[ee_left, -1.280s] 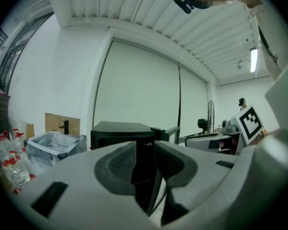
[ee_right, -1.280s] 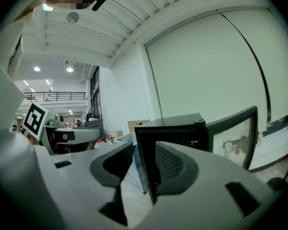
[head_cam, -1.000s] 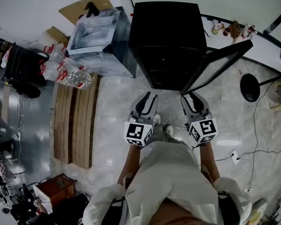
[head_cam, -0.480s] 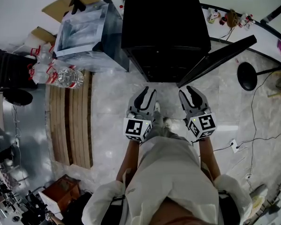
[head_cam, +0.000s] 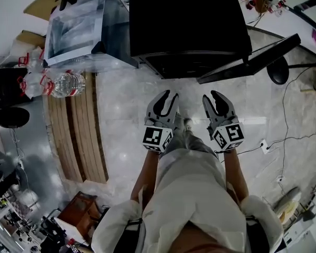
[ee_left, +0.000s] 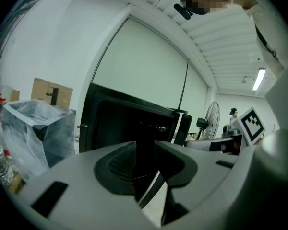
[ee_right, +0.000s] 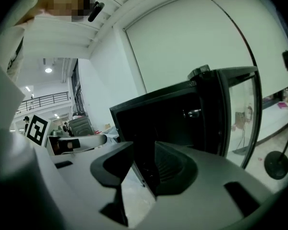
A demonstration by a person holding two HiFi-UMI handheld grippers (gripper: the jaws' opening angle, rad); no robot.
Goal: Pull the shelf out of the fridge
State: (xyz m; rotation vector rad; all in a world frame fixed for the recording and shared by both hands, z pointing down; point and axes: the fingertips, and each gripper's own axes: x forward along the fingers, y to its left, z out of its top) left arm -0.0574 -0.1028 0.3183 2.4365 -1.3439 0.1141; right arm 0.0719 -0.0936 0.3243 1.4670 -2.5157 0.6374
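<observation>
A black fridge (head_cam: 189,20) stands ahead with its glass door (head_cam: 253,57) swung open to the right. Its inside is dark in both gripper views, so no shelf can be made out in the fridge (ee_left: 129,123) (ee_right: 168,114). My left gripper (head_cam: 166,95) (ee_left: 145,147) and right gripper (head_cam: 217,95) (ee_right: 144,150) hover side by side over the floor, short of the opening and pointing at it. Both are shut with nothing between the jaws. The right jaws have just closed the last little bit.
A grey plastic-wrapped box (head_cam: 76,25) stands left of the fridge, with water bottles (head_cam: 52,83) beside it and a wooden pallet (head_cam: 76,136) below. A fan base (head_cam: 278,70) sits behind the door. A cable and power strip (head_cam: 263,144) lie on the floor at right.
The fridge has grown larger and nearer in the head view as the person leans in and down. Both grippers keep their side-by-side pose, now closer to the open front.
</observation>
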